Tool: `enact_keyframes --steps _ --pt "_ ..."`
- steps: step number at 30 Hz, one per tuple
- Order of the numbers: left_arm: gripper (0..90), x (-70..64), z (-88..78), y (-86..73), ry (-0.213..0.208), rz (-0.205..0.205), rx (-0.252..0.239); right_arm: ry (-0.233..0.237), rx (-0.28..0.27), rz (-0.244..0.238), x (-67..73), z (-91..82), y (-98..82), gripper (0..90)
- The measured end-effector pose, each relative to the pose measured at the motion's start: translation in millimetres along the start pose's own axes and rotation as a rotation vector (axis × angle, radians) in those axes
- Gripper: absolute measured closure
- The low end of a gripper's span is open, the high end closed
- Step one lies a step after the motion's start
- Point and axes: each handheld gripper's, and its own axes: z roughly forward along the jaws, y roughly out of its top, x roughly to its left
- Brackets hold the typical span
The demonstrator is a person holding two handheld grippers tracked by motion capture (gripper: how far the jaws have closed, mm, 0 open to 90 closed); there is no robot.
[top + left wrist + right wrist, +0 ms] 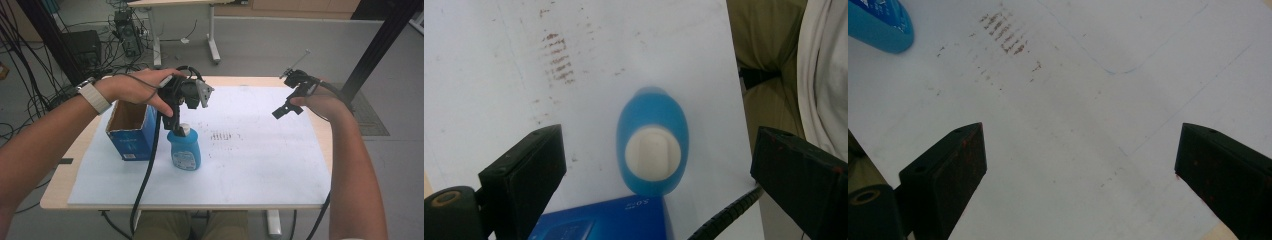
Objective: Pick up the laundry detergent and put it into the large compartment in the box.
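The left gripper (654, 165) is hovering, jaws apart, directly above the blue bottle (652, 145), which is standing ungrasped beside the blue box (131, 131). The right gripper (1078, 170) is waiting, jaws apart, over bare counter (1073, 125).

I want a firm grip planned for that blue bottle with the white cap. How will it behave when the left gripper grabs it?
The blue bottle stands upright and narrow beside the blue box, so a sideways nudge may tip it. Its smooth plastic probably slips in the jaws and may give a little. The left gripper is open above the white cap, a narrower hold.
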Motion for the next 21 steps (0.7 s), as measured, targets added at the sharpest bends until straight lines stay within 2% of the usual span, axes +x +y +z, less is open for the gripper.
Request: enact_keyframes --steps 21 --pt "7.4 2.1 9.6 -7.1 -0.005 -0.012 0.013 0.002 0.002 -0.004 -1.5 1.7 1.9 6.3"
